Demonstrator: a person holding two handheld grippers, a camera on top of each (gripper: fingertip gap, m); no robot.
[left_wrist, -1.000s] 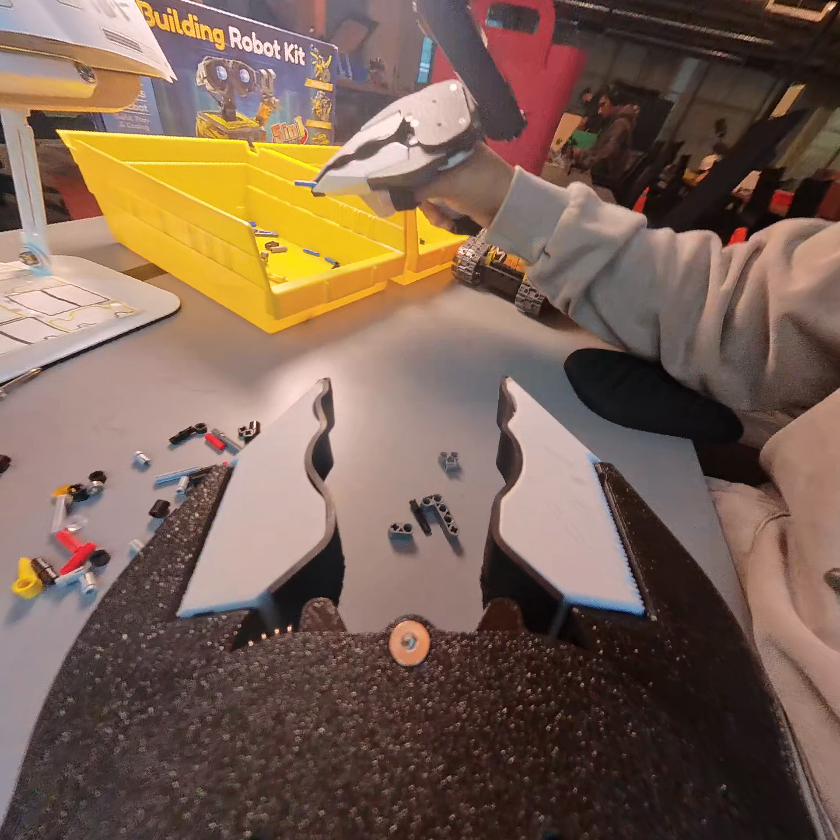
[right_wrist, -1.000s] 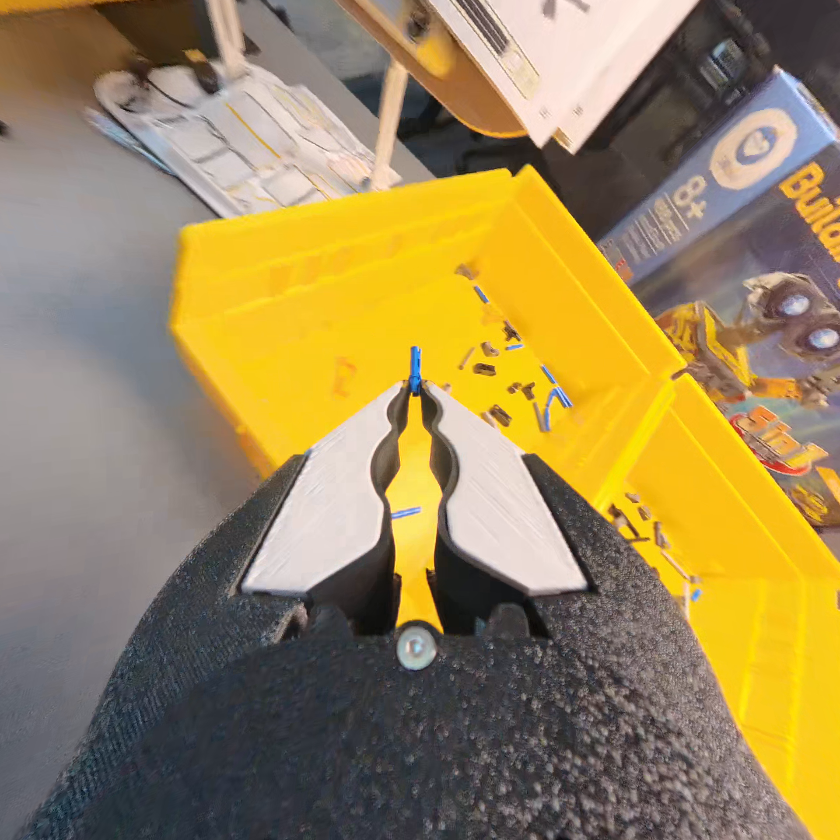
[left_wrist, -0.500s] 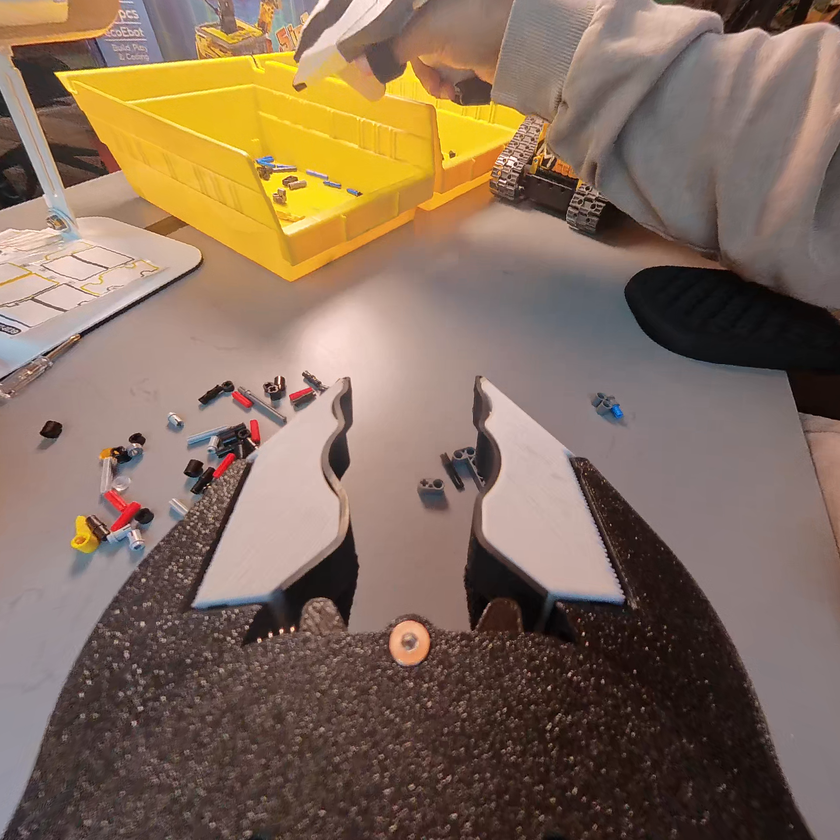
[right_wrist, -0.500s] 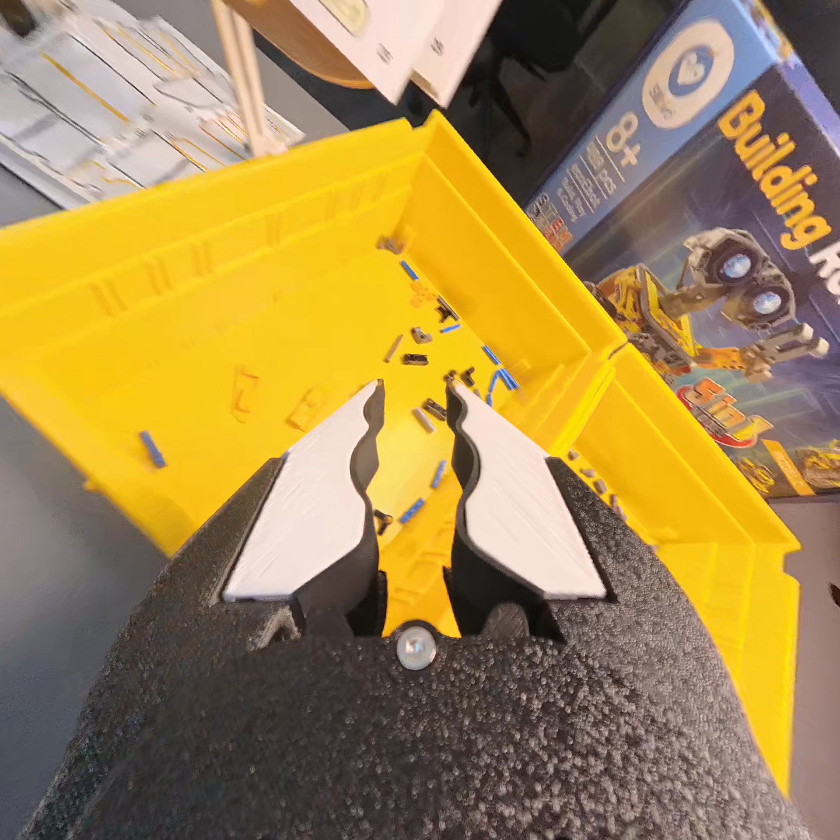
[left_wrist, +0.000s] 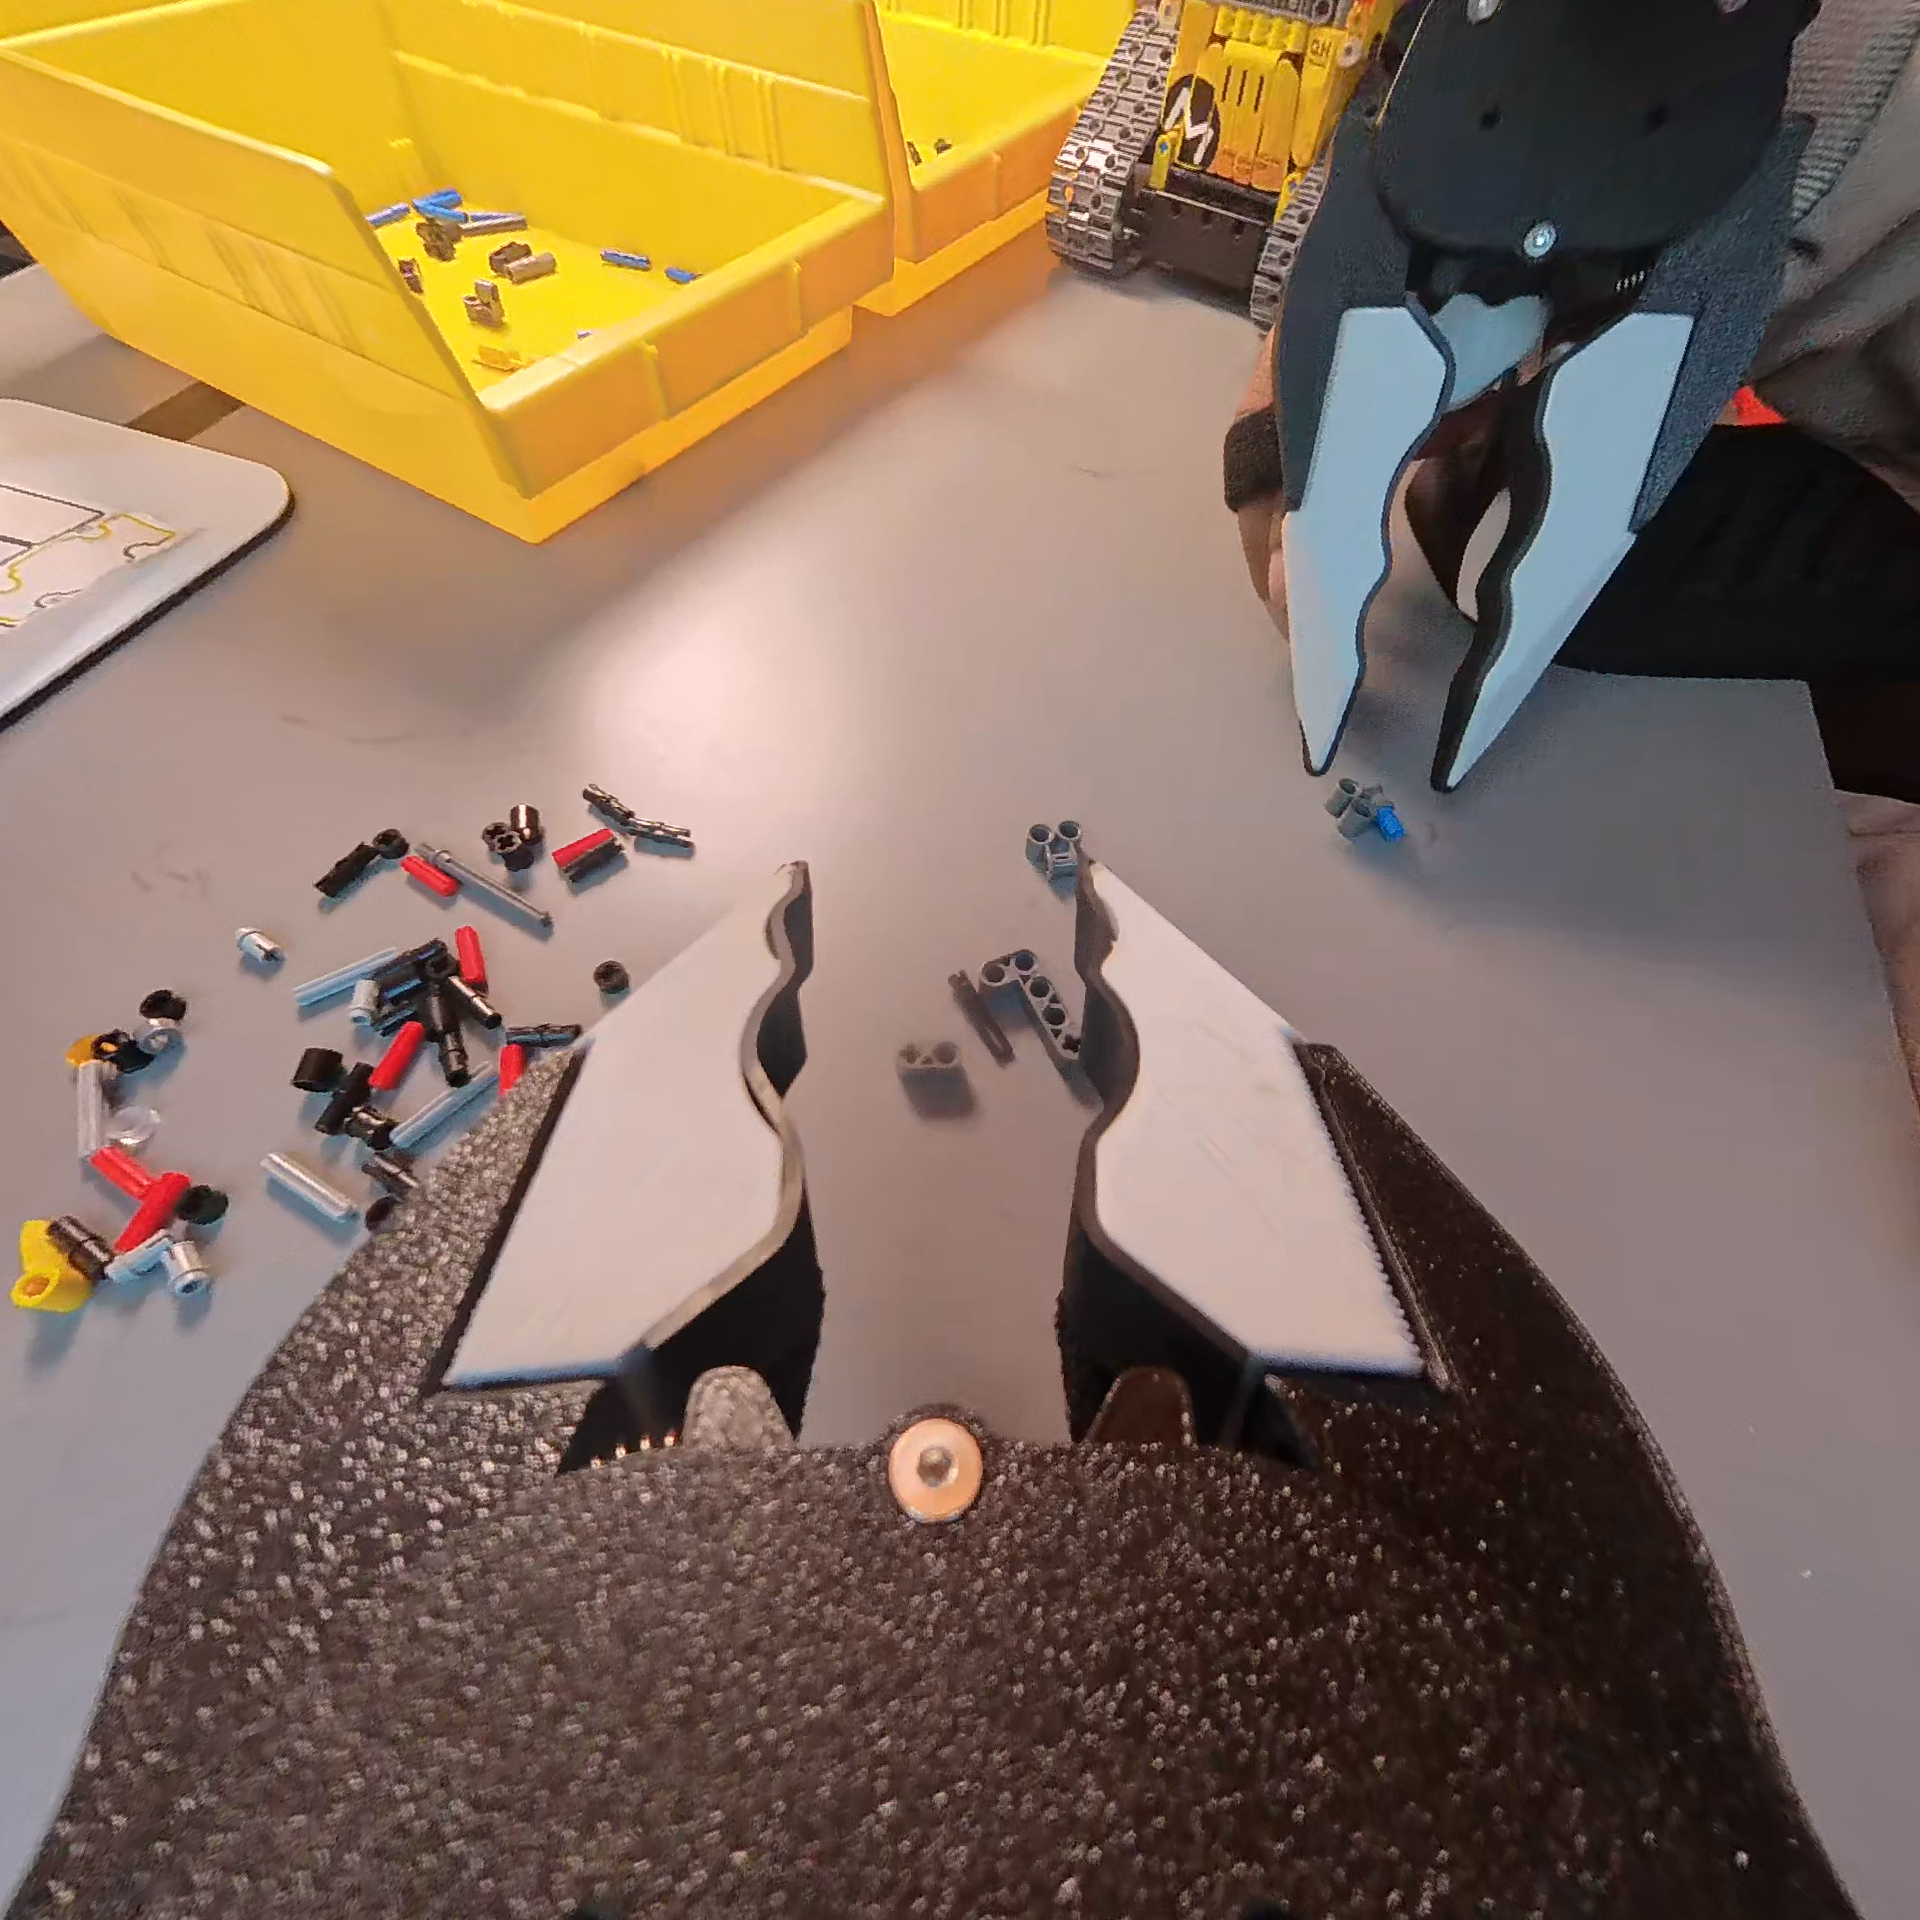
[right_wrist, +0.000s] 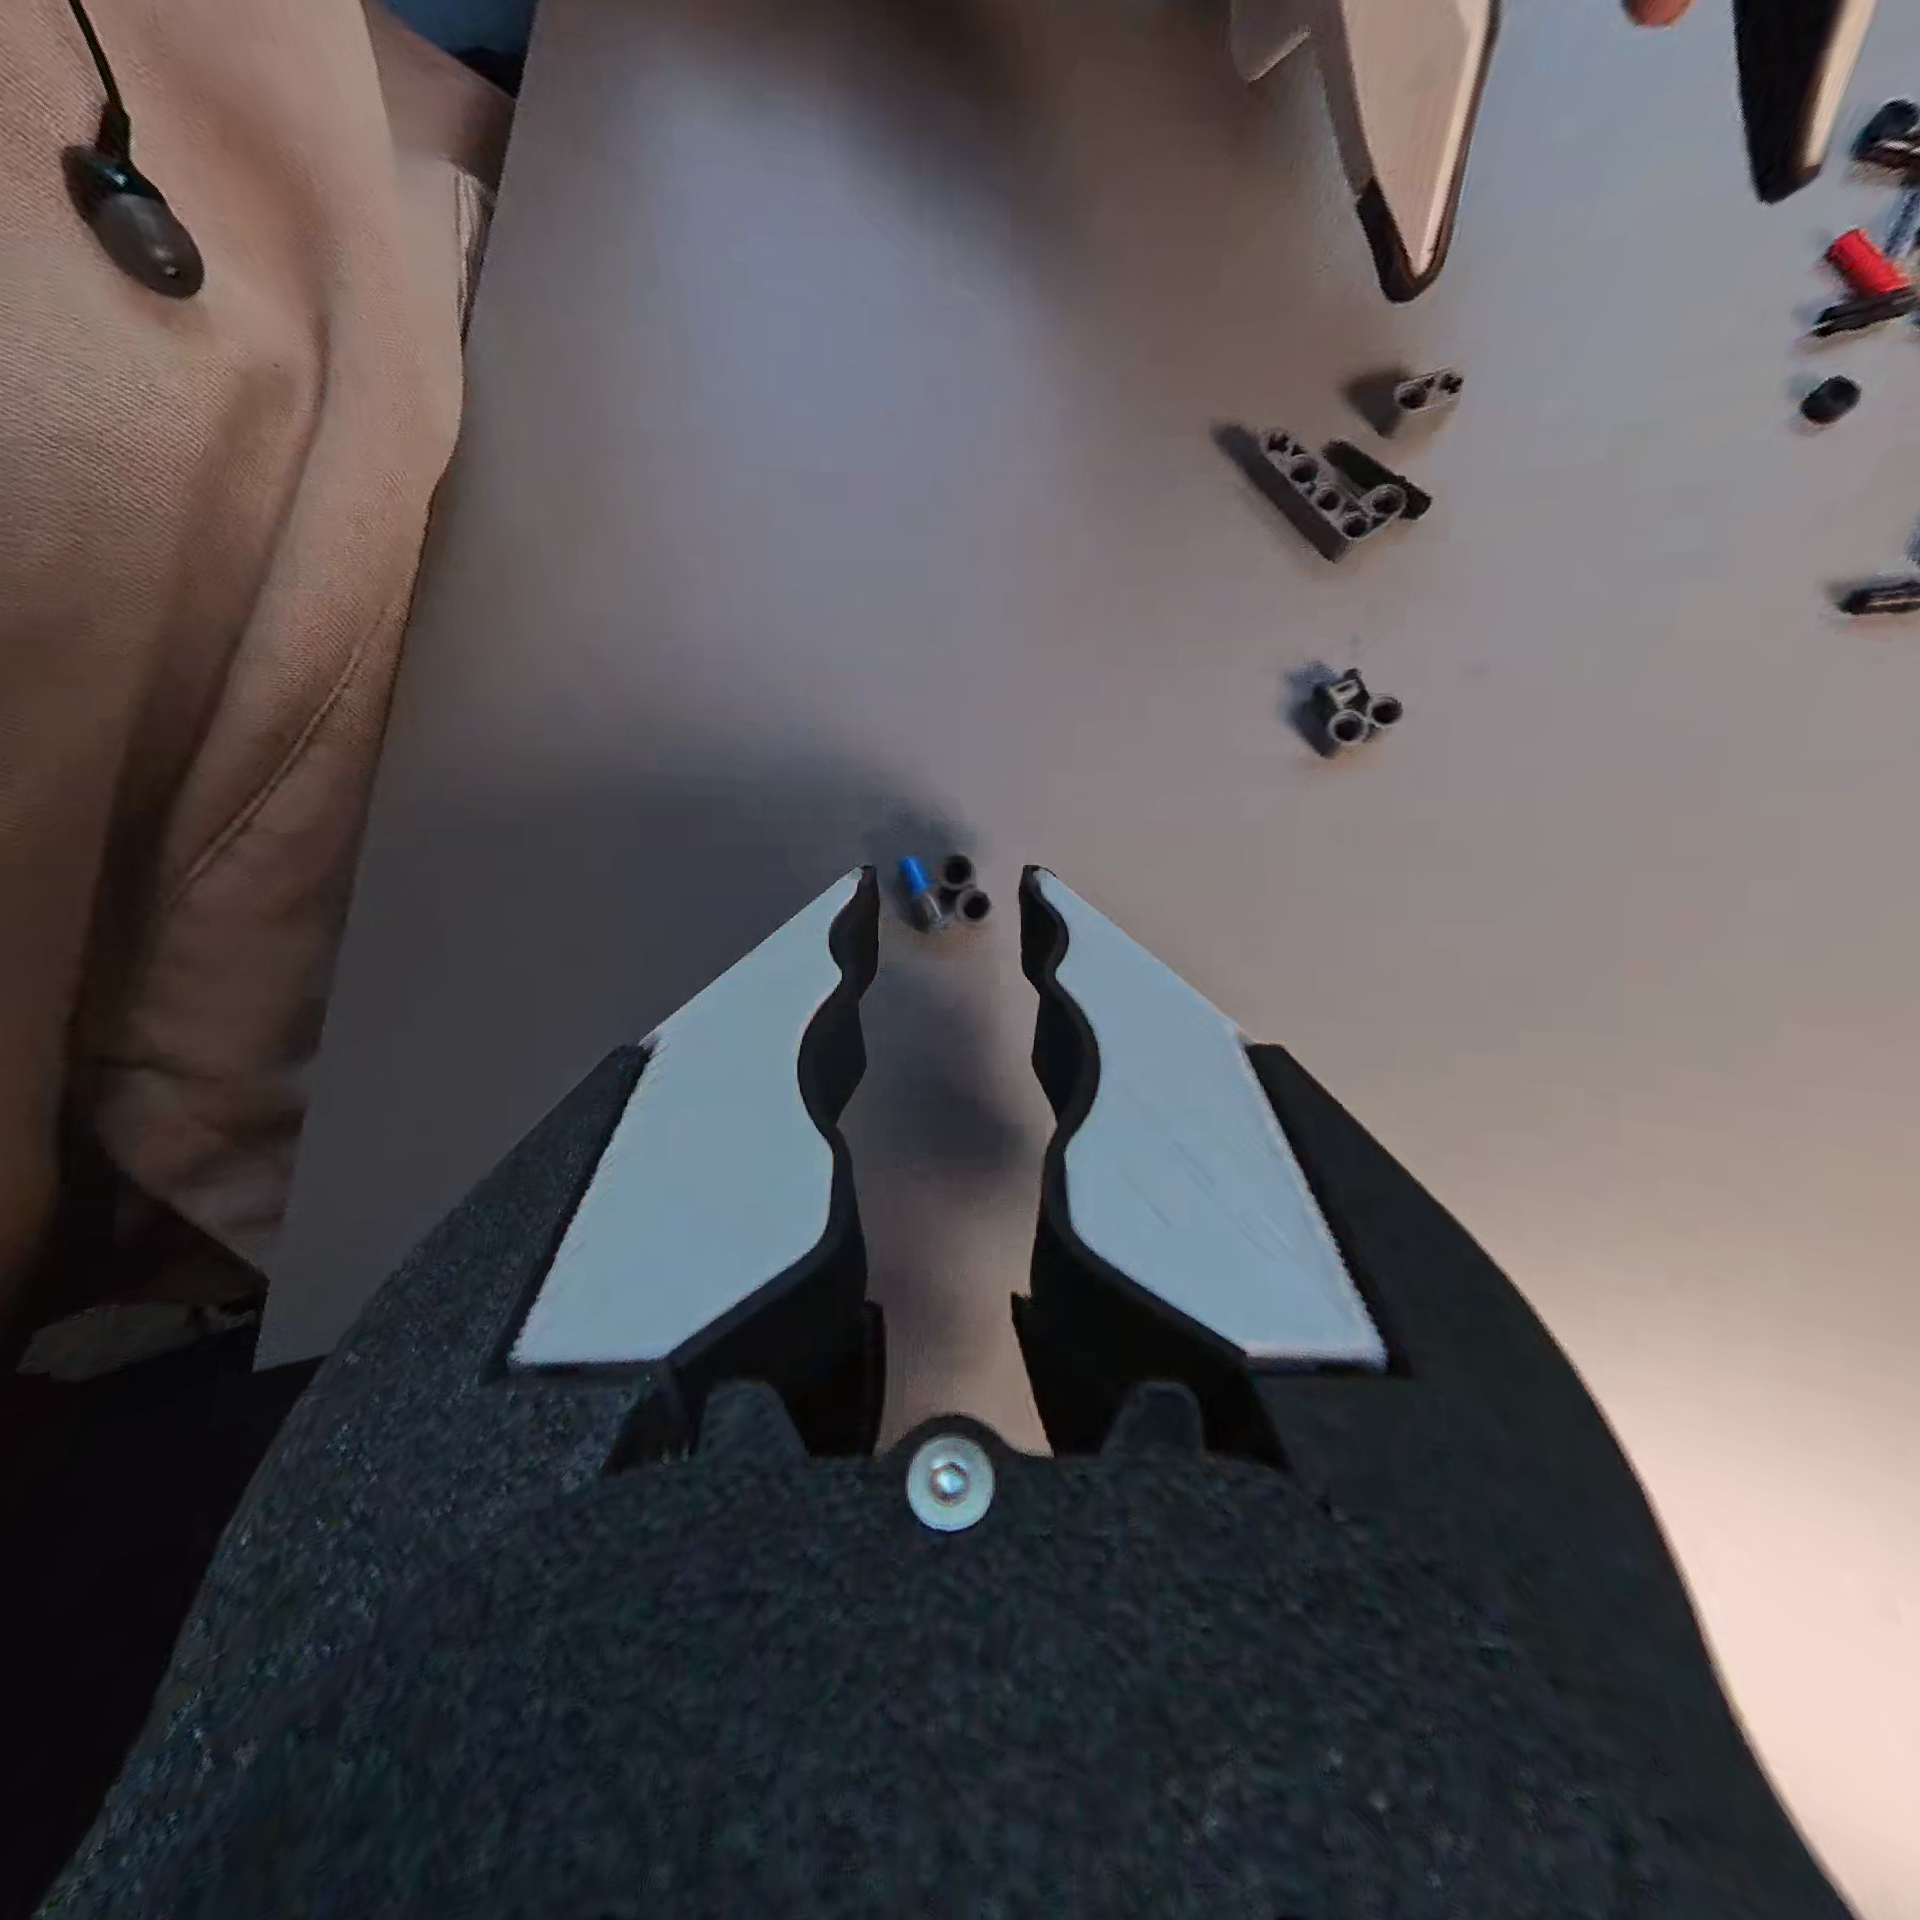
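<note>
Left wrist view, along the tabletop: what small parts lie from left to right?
Yellow piece → scattered pile of red, black and grey pins → small grey two-hole connector → dark grey bent beam → grey connector with a blue pin, just beneath the open right tool.

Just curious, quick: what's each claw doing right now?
Left gripper: open, holding nothing.
Right gripper: open, empty, tips just above a small grey-and-blue piece.

bench (left_wrist: 935, 644): plain grey
bins (left_wrist: 540, 343): bright yellow
loose parts (left_wrist: 416, 997): red, black, pale grey
small connector (right_wrist: 940, 891): grey, blue pin
tracked model (left_wrist: 1195, 135): yellow and black
</note>
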